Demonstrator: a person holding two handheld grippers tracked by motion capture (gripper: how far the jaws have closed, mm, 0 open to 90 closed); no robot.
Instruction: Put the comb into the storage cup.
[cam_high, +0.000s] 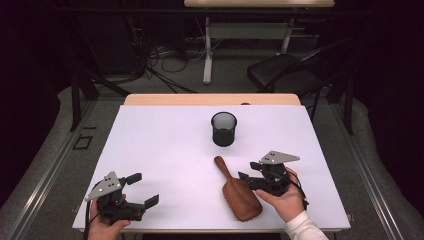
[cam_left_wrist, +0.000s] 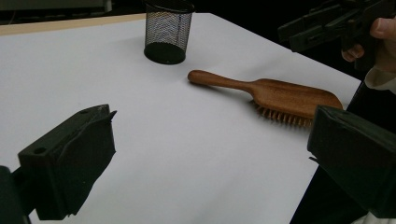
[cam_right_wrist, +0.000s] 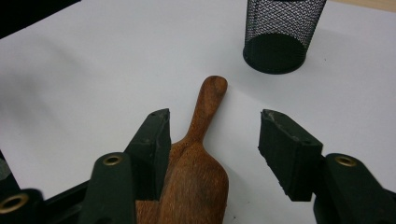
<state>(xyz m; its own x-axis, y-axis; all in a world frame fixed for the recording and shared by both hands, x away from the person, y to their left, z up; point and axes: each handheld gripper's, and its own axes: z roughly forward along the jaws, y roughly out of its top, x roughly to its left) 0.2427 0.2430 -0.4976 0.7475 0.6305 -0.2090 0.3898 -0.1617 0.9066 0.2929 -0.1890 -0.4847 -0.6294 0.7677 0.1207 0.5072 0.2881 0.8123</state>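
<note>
A brown wooden hairbrush (cam_high: 239, 192) lies bristles down on the white table (cam_high: 165, 150), near the front right, its handle pointing toward a black mesh cup (cam_high: 223, 129). My right gripper (cam_high: 248, 172) stands open just right of the brush. In the right gripper view the gripper (cam_right_wrist: 215, 121) straddles the brush (cam_right_wrist: 201, 172) where handle meets head, with the cup (cam_right_wrist: 280, 28) beyond. My left gripper (cam_high: 143, 190) is open at the front left, nothing between its jaws. The left gripper view has the gripper (cam_left_wrist: 210, 135) facing the brush (cam_left_wrist: 280, 95) and the cup (cam_left_wrist: 168, 30).
The white sheet covers a wooden table whose far edge (cam_high: 210, 99) shows behind the cup. A black chair (cam_high: 290, 70) and another table's legs (cam_high: 207, 55) stand on the floor beyond. The other hand and right gripper (cam_left_wrist: 327, 23) appear at the top right of the left gripper view.
</note>
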